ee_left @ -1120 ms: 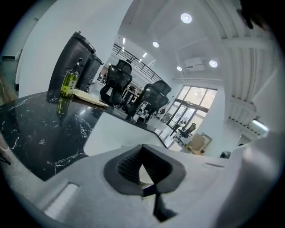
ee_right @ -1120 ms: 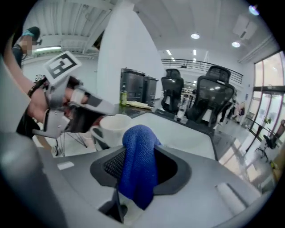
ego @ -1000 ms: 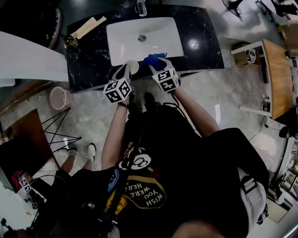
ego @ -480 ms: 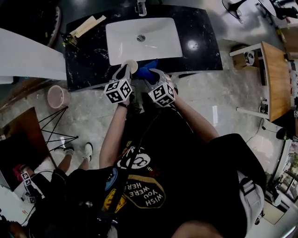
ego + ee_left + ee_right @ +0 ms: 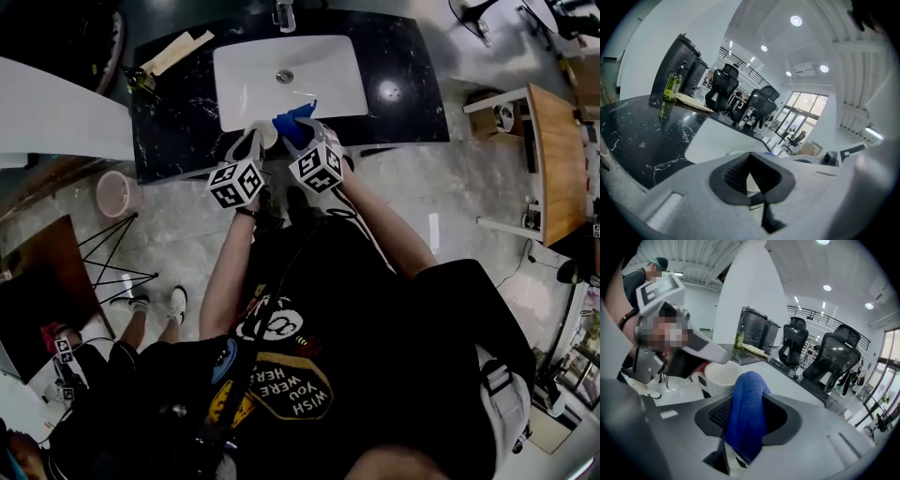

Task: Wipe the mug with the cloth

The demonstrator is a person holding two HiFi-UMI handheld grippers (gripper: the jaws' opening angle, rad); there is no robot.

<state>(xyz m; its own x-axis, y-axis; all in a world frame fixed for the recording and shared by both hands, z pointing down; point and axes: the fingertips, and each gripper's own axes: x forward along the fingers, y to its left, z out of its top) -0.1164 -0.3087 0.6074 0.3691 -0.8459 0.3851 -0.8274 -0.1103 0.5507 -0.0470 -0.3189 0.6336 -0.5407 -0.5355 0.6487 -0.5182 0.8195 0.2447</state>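
Open office space with marble flooring lies around a black marble bench [image 5: 398, 66], and I'm looking steeply down on it from just in front. Set into the bench is a white sink [image 5: 319, 84] with its tap [image 5: 284, 14] at the back. That looks like the reason both arms are up at the front rim, since any drips or fluff would fall into the basin and not on the floor.

The mug [image 5: 722, 375] is white and sits low over the sink's front edge, mouth upward. My left tongs [image 5: 251, 142] are clenched on it from the left. I can see something white pinched between the pads, though I can't say which part of the mug it is. Holding it from that side leaves the near wall and the rim free for wiping.

The blue cloth [image 5: 747, 411] is grasped in my right tongs [image 5: 302, 137]. They are clamped on its lower part, so a rounded wad stands proud of the tips and the fabric reaches the mug before the hard pads do. The wad sits just beside the mug on its right. I can't tell whether they are touching yet, so I judge the wipe is at or near its first contact.
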